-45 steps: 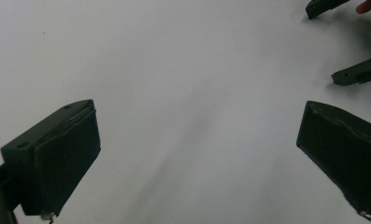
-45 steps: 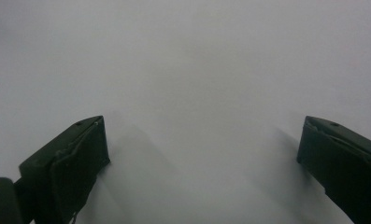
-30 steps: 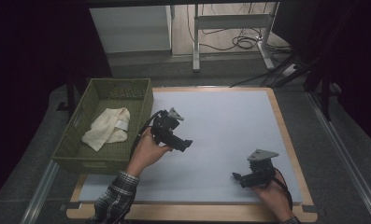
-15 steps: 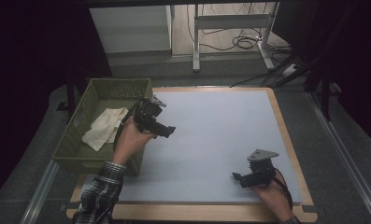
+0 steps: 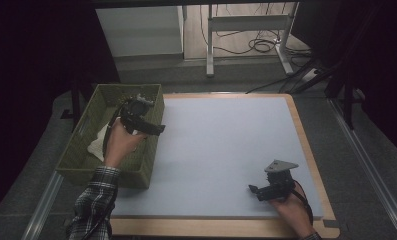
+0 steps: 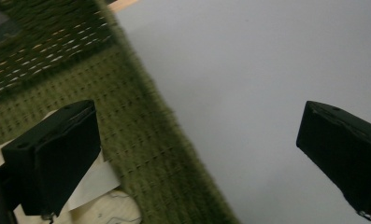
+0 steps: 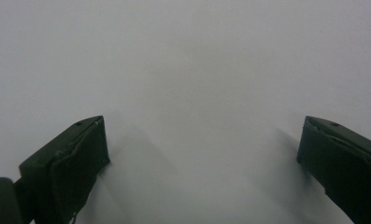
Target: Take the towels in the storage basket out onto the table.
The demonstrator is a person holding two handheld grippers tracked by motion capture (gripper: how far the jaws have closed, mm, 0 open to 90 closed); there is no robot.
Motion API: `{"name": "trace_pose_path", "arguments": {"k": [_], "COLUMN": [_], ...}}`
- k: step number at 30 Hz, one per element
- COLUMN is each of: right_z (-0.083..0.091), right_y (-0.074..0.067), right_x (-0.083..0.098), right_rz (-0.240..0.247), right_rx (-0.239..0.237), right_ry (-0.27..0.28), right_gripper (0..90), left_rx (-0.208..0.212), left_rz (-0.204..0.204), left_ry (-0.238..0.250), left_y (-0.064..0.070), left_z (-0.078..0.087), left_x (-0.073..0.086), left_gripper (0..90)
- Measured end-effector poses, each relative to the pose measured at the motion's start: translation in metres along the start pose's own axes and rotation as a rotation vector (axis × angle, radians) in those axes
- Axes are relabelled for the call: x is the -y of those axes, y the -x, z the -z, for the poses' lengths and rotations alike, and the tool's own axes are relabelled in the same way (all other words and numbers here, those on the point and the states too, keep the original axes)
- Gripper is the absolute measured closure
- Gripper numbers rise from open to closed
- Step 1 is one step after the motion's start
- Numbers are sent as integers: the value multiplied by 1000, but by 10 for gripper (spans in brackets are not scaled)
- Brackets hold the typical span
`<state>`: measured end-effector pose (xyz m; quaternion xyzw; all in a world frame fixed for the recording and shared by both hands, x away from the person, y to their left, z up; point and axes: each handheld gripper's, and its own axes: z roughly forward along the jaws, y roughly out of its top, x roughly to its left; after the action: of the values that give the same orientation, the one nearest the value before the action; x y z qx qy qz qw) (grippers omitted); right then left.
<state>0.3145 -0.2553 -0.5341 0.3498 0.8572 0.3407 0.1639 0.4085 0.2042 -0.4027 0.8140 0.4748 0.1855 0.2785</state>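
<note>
The left tool (image 5: 158, 130) has swung away from the middle of the worktop (image 5: 226, 150) and now hangs over the near right wall of the green woven basket (image 5: 78, 150), carried there by the person's left hand (image 5: 120, 142). Its jaws stand spread wide with nothing between them; in the left gripper view one jaw sits over the basket's interior and the other over the pale blue surface, straddling the basket's rim (image 6: 164, 154). A cream cloth (image 5: 98, 145) lies crumpled on the basket floor, just below and behind the tool, and a corner of it (image 6: 99, 186) shows beneath the inner jaw.

The right tool (image 5: 253, 190) rests near the front right corner of the worktop, held by the right hand (image 5: 291, 205), its jaws also spread and empty, pointed across bare surface.

The step in hand looks like the approach to the cloth, with no grip taken yet. The next move probably calls for tipping the left tool down inside the basket wall, bringing both jaws over a raised fold of the cloth, and pressing them together on it. The woven wall stands close, so a jaw could catch on it.
</note>
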Motion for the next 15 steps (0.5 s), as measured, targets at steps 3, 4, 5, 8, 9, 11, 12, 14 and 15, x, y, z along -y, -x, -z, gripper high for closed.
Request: {"name": "trace_pose_path", "arguments": {"k": [3, 4, 5, 8, 9, 11, 12, 14, 15], "right_z": [0, 0, 0, 0, 0, 0, 0, 0, 0], "right_y": [0, 0, 0, 0, 0, 0, 0, 0, 0], "right_x": [0, 0, 0, 0, 0, 0, 0, 0, 0], "right_rz": [0, 0, 0, 0, 0, 0, 0, -1, -1], "right_rx": [0, 0, 0, 0, 0, -1, -1, -1, -1], "right_ry": [0, 0, 0, 0, 0, 0, 0, 0, 0], "right_gripper": [20, 20, 20, 20, 20, 21, 21, 21, 21], "left_rx": [-8, -8, -19, -39, -39, -33, -34, -46, -48], "left_rz": [25, 25, 36, 41, 50, 74, 79, 82, 87], "left_ry": [-5, -5, -11, -8, -7, -8, -12, -30, -39], "left_y": [-11, -11, -19, -32, -35, -47, -51, -61, -65], "left_z": [0, 0, 0, 2, 3, 3, 3, 0, -2], "left_x": [3, 3, 5, 8, 8, 11, 13, 17, 19], "left_gripper": [0, 0, 0, 0, 1, 0, 0, 1, 2]}}
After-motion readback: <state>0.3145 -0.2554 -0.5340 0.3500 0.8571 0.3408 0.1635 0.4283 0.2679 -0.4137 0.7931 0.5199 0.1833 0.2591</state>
